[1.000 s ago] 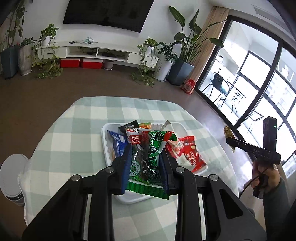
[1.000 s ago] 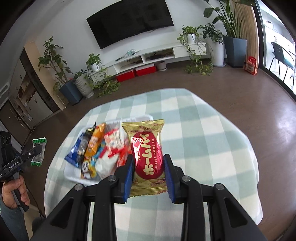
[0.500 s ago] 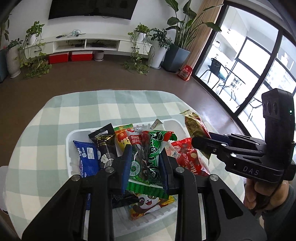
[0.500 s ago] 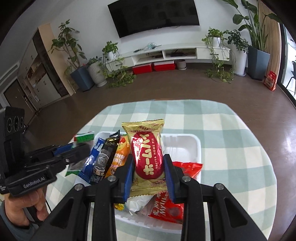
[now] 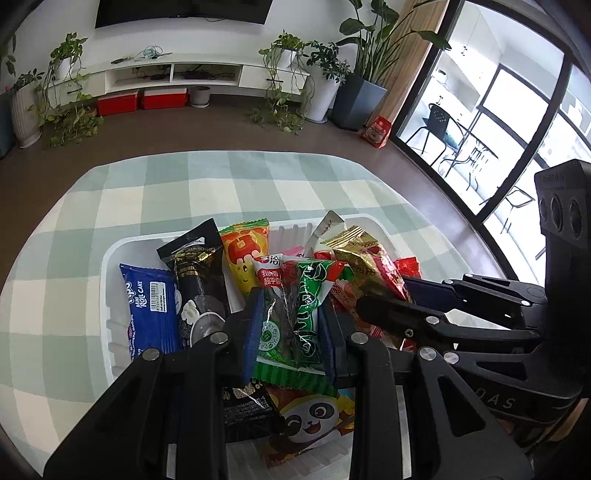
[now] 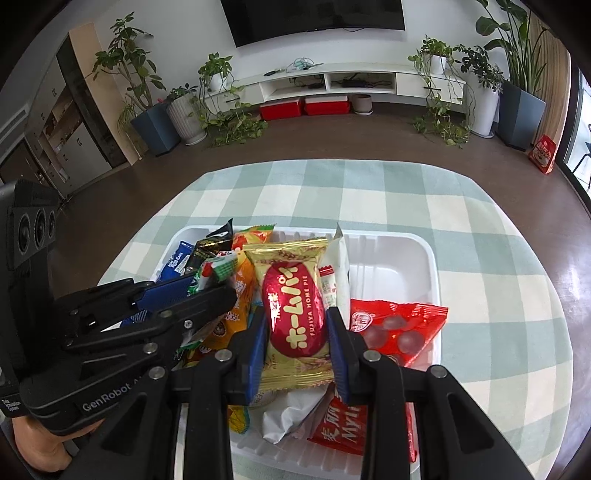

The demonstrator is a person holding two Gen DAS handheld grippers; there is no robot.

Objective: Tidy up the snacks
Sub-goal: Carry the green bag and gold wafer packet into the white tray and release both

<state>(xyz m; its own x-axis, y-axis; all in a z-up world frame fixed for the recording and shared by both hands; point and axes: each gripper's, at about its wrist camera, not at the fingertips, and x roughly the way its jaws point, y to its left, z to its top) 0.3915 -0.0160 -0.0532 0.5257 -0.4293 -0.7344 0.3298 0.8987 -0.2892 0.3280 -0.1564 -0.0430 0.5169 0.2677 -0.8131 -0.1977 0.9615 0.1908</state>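
- With the tray (image 6: 430, 258) at frame centre nearly full, left gripper (image 5: 290, 325) clamps a green packet (image 5: 308, 306).
- Right gripper (image 6: 295, 332) grips a pie (image 6: 293, 310); both await release.

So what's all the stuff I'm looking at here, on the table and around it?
Tray: one, white, on the table.
Tablecloth: one, green and cream check.
Pie packet: one, gold and red, held over the tray.
Green packet: one, held over the tray.
Roll cake packet: one, blue, at the tray's left side.
Red sweets bag: one, at the tray's right edge.
TV: one, black, on the wall.
Left gripper: shut on the green packet.
Right gripper: shut on the pie packet.
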